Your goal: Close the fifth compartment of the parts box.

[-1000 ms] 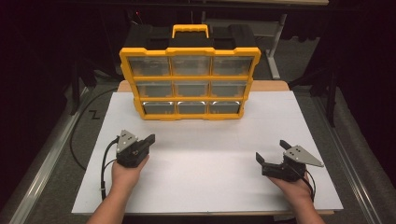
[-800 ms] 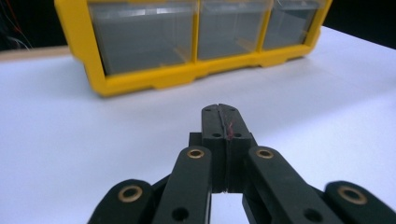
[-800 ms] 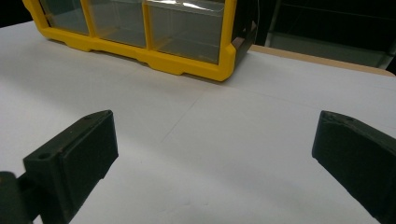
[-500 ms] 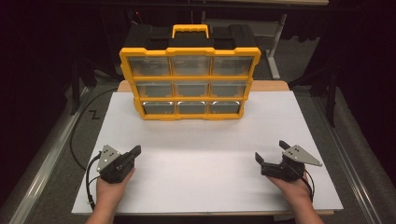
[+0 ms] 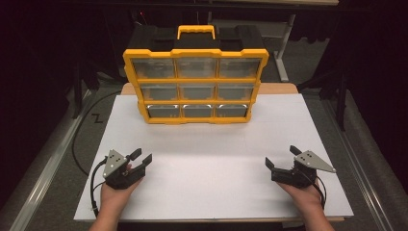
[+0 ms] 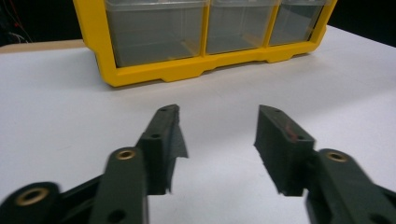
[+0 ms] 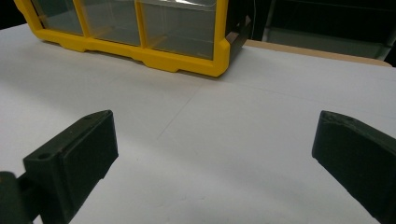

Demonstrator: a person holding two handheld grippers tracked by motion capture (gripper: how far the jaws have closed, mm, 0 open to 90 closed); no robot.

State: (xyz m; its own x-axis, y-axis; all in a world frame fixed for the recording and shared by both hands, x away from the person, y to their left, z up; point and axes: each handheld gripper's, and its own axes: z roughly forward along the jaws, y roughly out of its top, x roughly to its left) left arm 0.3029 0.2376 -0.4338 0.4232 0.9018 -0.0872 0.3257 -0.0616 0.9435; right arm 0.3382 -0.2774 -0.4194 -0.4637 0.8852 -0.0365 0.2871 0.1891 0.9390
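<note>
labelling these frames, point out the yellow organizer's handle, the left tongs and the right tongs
handle (image 5: 196, 32), high view, top bar
left tongs (image 5: 140, 159), high view, gap between open tips
right tongs (image 5: 281, 157), high view, gap between open tips

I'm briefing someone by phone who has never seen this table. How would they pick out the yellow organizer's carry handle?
Start at the white table top; at its far edge stands the yellow organizer, with nine clear drawers in three rows. The carry handle is the yellow arch on top at its middle, flanked by black, with no drawer in it.
</note>
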